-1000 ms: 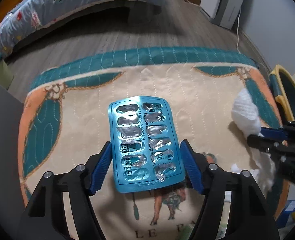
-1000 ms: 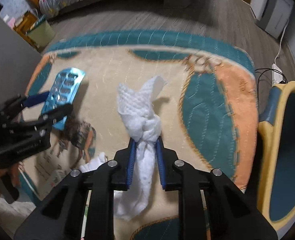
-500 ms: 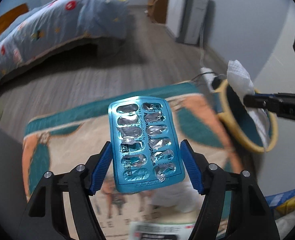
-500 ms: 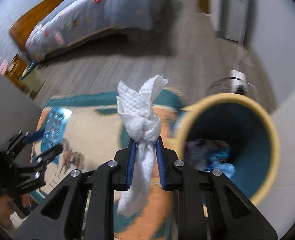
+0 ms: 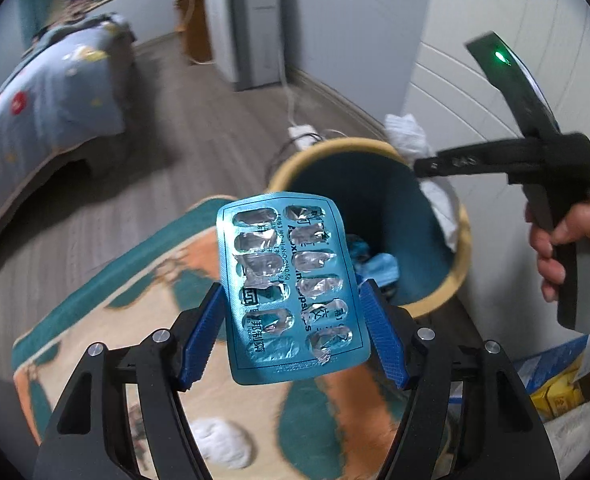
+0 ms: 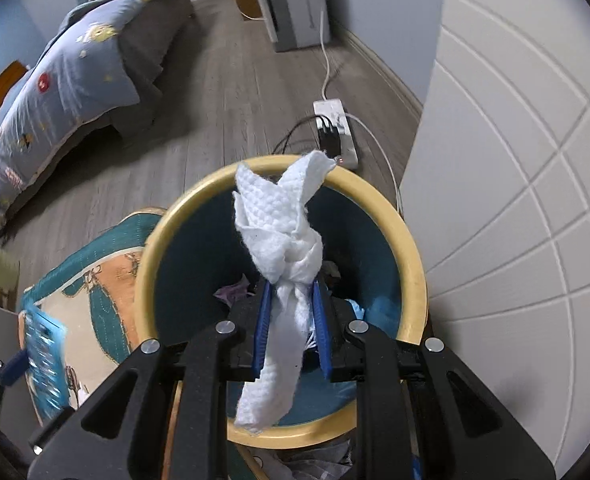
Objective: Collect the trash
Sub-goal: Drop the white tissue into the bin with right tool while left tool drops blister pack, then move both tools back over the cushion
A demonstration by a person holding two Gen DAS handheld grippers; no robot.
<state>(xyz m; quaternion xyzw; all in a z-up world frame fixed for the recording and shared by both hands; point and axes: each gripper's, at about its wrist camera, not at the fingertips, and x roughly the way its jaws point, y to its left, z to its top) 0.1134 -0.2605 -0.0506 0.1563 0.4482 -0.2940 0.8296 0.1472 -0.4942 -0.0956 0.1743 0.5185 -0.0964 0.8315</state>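
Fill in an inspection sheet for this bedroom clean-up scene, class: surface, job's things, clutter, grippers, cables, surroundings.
Surface: patterned rug on wood floor.
Job's things: blister pack; knotted tissue; bin, trash inside.
Clutter: white wad on the rug; boxes at the right.
Grippers: left gripper shut on the blister pack; right gripper shut on the tissue, above the bin.
Cables: power strip, leads plugged in.
Surroundings: bed, white cabinet.

Bin (image 6: 279,172) mouth open; wall (image 6: 515,200) crowds right.
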